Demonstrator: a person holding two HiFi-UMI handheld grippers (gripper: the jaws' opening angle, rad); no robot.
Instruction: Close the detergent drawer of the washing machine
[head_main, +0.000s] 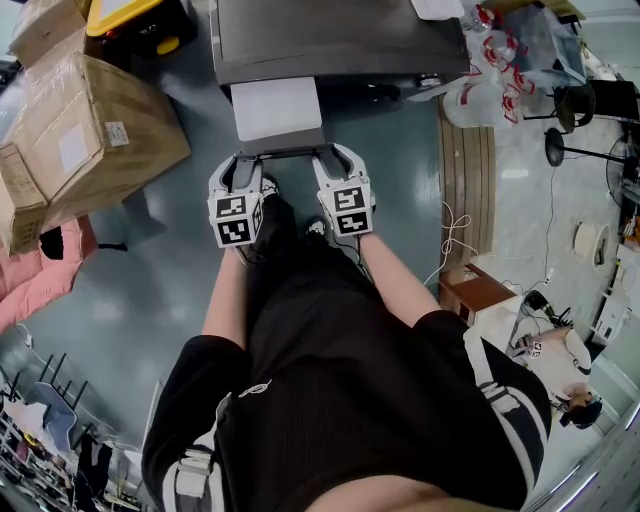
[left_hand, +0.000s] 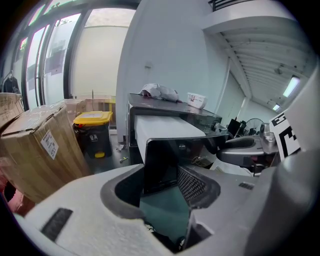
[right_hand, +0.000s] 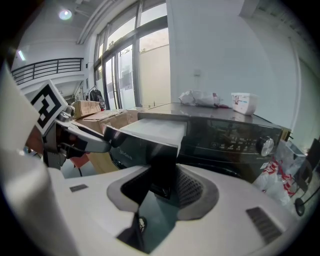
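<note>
The dark washing machine (head_main: 330, 40) stands at the top of the head view with its detergent drawer (head_main: 277, 108) pulled out: a white tray behind a dark glossy front panel (head_main: 285, 150). My left gripper (head_main: 240, 158) is at the panel's left end and my right gripper (head_main: 335, 155) at its right end. In the left gripper view the panel (left_hand: 161, 160) stands between the spread jaws of the left gripper (left_hand: 162, 185). The right gripper (right_hand: 160, 192) frames the panel (right_hand: 135, 147) the same way. Both are open; no pad visibly pinches the panel.
Cardboard boxes (head_main: 85, 130) stand left of the machine, and a yellow-lidded bin (left_hand: 92, 132) sits behind them. Plastic bags (head_main: 490, 80) and a wooden pallet (head_main: 468, 170) lie to the right. Items rest on the machine's top (right_hand: 210, 97). Another person (head_main: 560, 370) crouches at lower right.
</note>
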